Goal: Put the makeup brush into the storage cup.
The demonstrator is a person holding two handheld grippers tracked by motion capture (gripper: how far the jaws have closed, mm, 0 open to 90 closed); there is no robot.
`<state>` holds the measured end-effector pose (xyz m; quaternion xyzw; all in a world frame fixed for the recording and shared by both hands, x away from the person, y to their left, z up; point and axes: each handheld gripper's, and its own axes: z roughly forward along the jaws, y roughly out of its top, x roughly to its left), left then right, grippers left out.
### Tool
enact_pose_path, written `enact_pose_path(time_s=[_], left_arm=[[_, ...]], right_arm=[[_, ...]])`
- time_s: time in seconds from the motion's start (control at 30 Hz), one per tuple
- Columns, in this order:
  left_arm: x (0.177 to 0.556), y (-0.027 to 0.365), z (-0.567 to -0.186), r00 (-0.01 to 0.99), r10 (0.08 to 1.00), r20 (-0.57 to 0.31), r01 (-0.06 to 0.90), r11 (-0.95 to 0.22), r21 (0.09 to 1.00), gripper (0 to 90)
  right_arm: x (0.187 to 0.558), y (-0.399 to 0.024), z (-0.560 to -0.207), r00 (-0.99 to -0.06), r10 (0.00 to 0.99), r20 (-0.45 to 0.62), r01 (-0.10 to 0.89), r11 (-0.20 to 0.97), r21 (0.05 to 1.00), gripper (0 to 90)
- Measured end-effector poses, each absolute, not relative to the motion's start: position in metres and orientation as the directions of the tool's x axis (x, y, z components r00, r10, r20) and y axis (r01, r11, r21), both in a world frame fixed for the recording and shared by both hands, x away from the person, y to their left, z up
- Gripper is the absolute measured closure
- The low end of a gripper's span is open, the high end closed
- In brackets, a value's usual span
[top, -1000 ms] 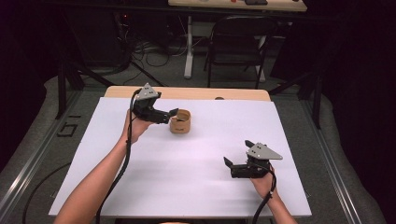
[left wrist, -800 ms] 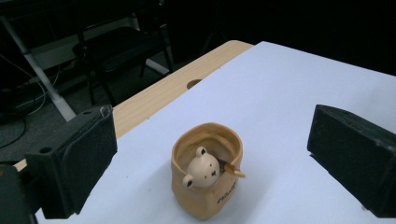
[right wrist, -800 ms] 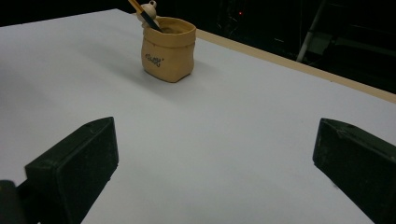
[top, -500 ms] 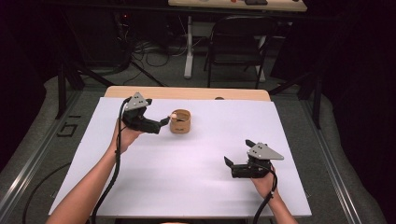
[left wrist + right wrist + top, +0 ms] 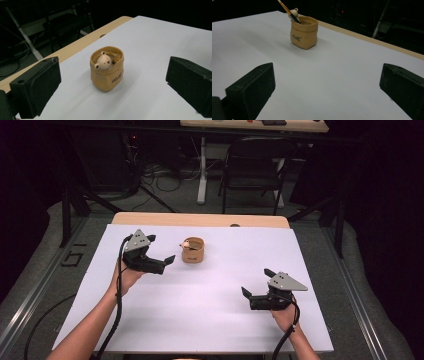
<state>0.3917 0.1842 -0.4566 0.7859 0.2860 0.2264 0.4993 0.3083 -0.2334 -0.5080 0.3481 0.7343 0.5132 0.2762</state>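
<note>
A small tan sack-shaped pot [image 5: 192,251] stands upright on the white table sheet [image 5: 210,310], toward the back centre. A cream bear figure [image 5: 103,62] sits inside it, its head at the rim. In the right gripper view the pot [image 5: 304,35] also holds a slanted orange stick with a dark tip [image 5: 289,12]. My left gripper [image 5: 161,251] is open just left of the pot, apart from it, and the pot [image 5: 107,75] sits ahead between the wide jaws. My right gripper [image 5: 256,282] is open at the front right, holding nothing.
The wooden table edge [image 5: 200,219] shows beyond the white sheet. A dark chair [image 5: 252,165] and a desk leg with cables [image 5: 201,170] stand on the floor behind the table.
My left gripper has drawn back from the pot, to the left and toward the person. The right gripper has stayed in place.
</note>
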Motion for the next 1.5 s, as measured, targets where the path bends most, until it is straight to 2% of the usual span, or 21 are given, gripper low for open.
enact_pose_path(time_s=[0.17,0.87,1.03,1.17,1.5], left_arm=[[0.381,0.189,-0.463,0.731,0.677,0.084,0.208,-0.338,0.918,0.0],[0.348,0.222,-0.494,0.709,0.704,0.039,0.251,-0.303,0.919,0.0],[0.340,0.228,-0.501,0.690,0.721,0.057,0.257,-0.318,0.913,0.0],[0.334,0.235,-0.507,0.680,0.730,0.062,0.251,-0.311,0.916,0.0],[0.321,0.248,-0.519,0.656,0.753,0.043,0.256,-0.276,0.926,0.0]], right_arm=[[0.306,-0.234,-0.505,-0.617,0.785,-0.054,0.209,0.230,0.950,0.0],[0.299,-0.237,-0.502,-0.628,0.776,-0.057,0.181,0.217,0.959,0.0],[0.298,-0.238,-0.504,-0.632,0.773,-0.059,0.191,0.228,0.955,0.0],[0.294,-0.236,-0.506,-0.641,0.763,-0.083,0.158,0.237,0.958,0.0],[0.288,-0.241,-0.511,-0.633,0.770,-0.076,0.185,0.246,0.952,0.0]])
